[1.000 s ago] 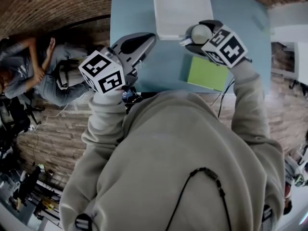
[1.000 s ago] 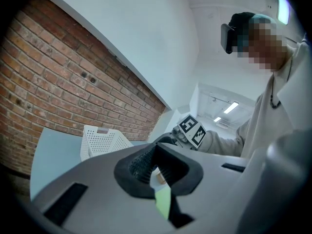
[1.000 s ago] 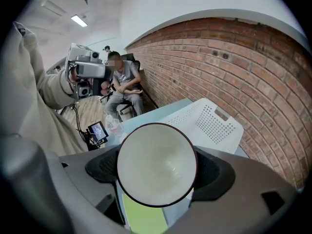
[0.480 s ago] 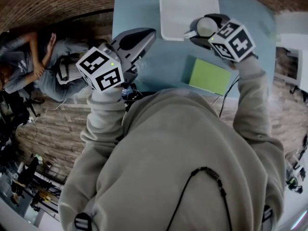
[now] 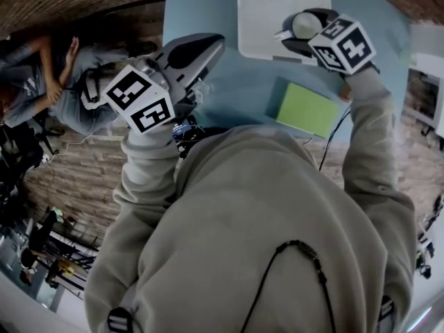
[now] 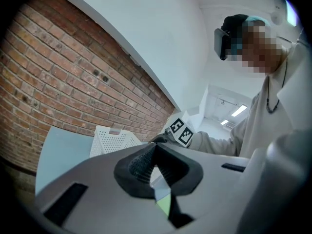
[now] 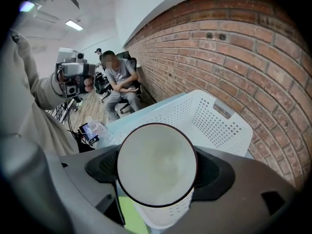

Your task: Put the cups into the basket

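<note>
Basket top centre on table; pad just below-right. Cup in right gripper over basket's right part. Left gripper centre-left.

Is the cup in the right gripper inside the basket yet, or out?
Out. The cup is clamped between the jaws of the right gripper, held in the air by the near wall of the basket, not set down inside.

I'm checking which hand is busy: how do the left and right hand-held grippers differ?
The right hand-held gripper is shut on a pale cup; the left hand-held gripper has its jaws meeting at the tips with nothing between. In the head view the right one shows at the near edge of the white basket, the left one over the blue table beside it. Both carry a cube with square markers.
</note>
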Available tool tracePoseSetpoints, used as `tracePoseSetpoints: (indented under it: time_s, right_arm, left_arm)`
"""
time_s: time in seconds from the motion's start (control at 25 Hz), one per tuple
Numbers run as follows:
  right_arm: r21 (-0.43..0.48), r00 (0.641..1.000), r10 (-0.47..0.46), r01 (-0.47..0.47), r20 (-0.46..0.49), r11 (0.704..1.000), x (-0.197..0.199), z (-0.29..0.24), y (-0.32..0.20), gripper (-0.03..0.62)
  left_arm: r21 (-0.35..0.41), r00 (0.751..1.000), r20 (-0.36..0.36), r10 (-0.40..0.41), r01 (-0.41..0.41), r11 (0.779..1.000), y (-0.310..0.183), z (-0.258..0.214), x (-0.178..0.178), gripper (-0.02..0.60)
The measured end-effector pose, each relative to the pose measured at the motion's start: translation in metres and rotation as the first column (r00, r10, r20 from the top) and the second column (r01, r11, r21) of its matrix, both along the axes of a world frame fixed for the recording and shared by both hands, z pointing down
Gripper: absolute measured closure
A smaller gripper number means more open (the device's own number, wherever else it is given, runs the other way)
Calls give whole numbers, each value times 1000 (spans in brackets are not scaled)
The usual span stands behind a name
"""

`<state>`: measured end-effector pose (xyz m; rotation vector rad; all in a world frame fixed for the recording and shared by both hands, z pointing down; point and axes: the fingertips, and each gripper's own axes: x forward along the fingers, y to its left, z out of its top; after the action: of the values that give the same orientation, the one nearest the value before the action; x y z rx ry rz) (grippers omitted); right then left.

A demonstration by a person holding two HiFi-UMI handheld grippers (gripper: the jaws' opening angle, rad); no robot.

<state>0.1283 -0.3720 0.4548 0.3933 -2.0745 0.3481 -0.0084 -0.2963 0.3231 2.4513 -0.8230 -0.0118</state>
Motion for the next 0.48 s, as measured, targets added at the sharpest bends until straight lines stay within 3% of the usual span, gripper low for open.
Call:
tracePoseSetpoints:
  time_s: [0.48]
  right_arm:
    - [-112, 996, -34, 24, -87, 993, -7, 95, -40, 163]
  left_arm:
    - [-37, 998, 31, -62, 63, 997, -16, 15, -22, 583]
